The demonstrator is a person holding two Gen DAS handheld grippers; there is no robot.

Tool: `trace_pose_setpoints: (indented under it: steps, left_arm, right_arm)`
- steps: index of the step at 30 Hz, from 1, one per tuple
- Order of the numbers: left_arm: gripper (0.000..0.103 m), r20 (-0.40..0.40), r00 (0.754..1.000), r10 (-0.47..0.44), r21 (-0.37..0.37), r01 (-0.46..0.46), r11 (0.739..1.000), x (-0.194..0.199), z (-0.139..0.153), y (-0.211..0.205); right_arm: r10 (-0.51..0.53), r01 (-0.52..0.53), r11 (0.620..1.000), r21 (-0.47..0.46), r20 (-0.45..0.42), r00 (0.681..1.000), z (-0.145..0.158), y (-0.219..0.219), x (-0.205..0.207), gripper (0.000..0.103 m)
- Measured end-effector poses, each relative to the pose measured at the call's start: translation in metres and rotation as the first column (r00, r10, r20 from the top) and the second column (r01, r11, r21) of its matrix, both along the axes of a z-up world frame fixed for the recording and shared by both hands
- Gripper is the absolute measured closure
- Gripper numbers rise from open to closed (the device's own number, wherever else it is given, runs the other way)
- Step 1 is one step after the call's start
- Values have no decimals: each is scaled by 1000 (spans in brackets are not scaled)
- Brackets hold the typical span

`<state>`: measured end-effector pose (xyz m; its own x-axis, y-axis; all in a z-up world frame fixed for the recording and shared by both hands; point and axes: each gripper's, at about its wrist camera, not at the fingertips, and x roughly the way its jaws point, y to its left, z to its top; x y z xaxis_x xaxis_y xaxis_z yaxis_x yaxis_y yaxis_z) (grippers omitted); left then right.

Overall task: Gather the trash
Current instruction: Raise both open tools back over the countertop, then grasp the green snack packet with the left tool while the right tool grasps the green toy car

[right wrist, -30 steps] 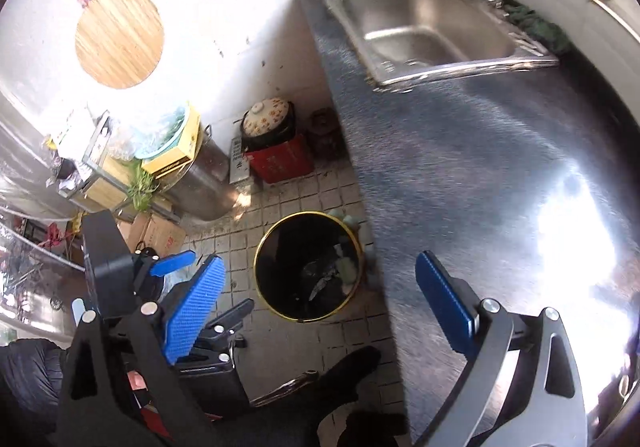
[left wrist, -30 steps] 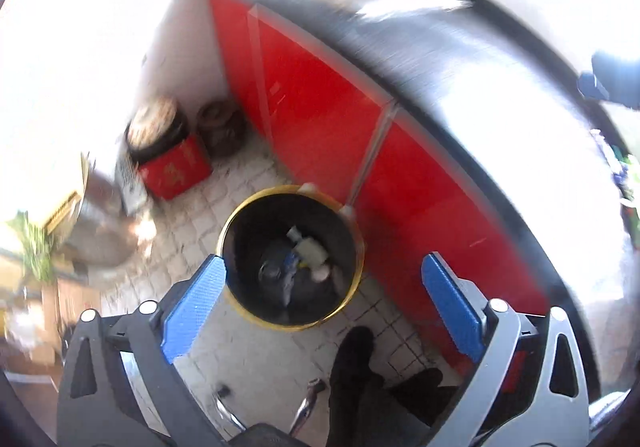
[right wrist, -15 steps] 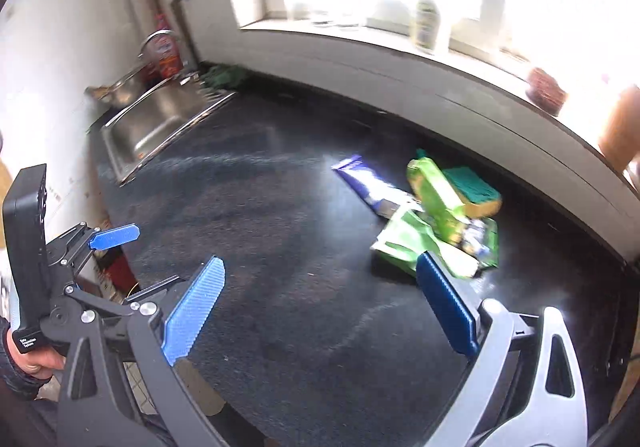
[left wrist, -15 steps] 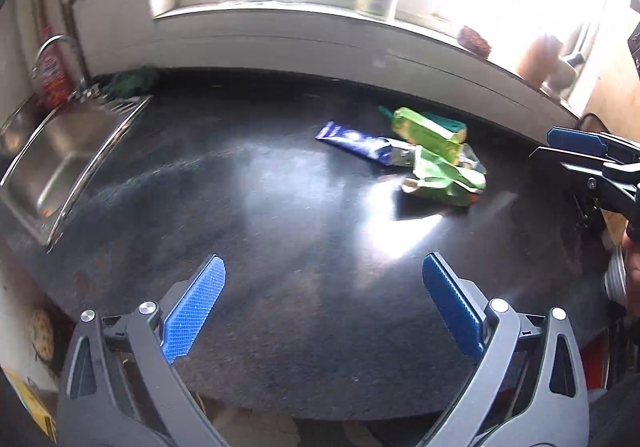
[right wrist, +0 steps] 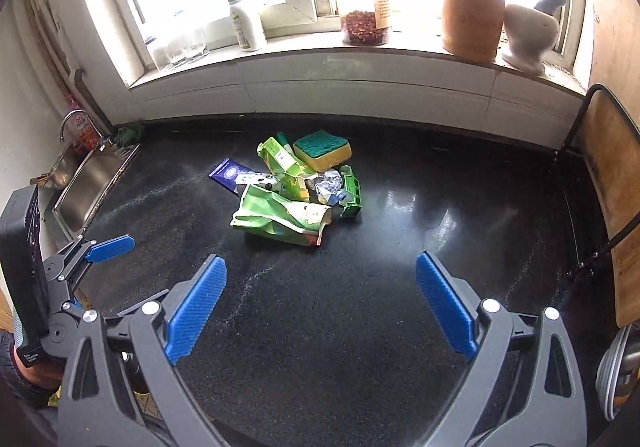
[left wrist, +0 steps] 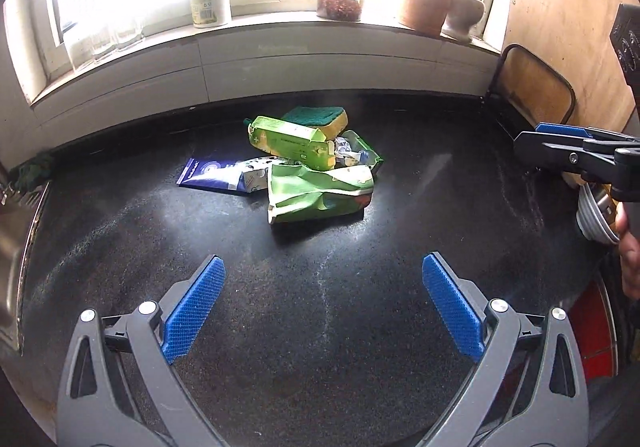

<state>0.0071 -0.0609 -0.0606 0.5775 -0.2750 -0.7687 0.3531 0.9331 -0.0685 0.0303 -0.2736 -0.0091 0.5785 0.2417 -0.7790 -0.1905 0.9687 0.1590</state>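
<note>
My left claw (left wrist: 322, 301) and my right claw (right wrist: 320, 301) both hang wide open and hold nothing above the black worktop (left wrist: 360, 327). The trash pile (left wrist: 308, 167) lies ahead near the window, with a green-yellow sponge (right wrist: 323, 148) touching its far side.

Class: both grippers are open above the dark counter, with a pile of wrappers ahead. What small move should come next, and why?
Probably ease the right gripper forward and down toward the crumpled green bag. It is the nearest piece of the trash pile, lying on the counter, and both this gripper and the left gripper are open, empty and short of it.
</note>
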Motion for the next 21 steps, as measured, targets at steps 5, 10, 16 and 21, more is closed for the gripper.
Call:
trace_pose_setpoints:
  steps: [5,10,16,21]
  left_arm:
    - [7,-12,1000,-6,13,6,1000,14,-6,-5]
    - [7,-37,999,-13,21,14,1000,40,-23,-11]
    - [7,-80,997,-21,21,23,1000,81,-53,-19]
    - [7,-90,994,-63,70,69,995,109,-84,-28]
  right_arm:
    - [2,-1,1000,9,-19,1000,-7,-4,14,12]
    - [9,-7,1000,27,-63,998,-27,-9,41,15]
    - [11,-7,1000,29,-134,991,-62,-18,85,23]
    - [11,-6,1000,27,-207,978,-99,-24,129,28]
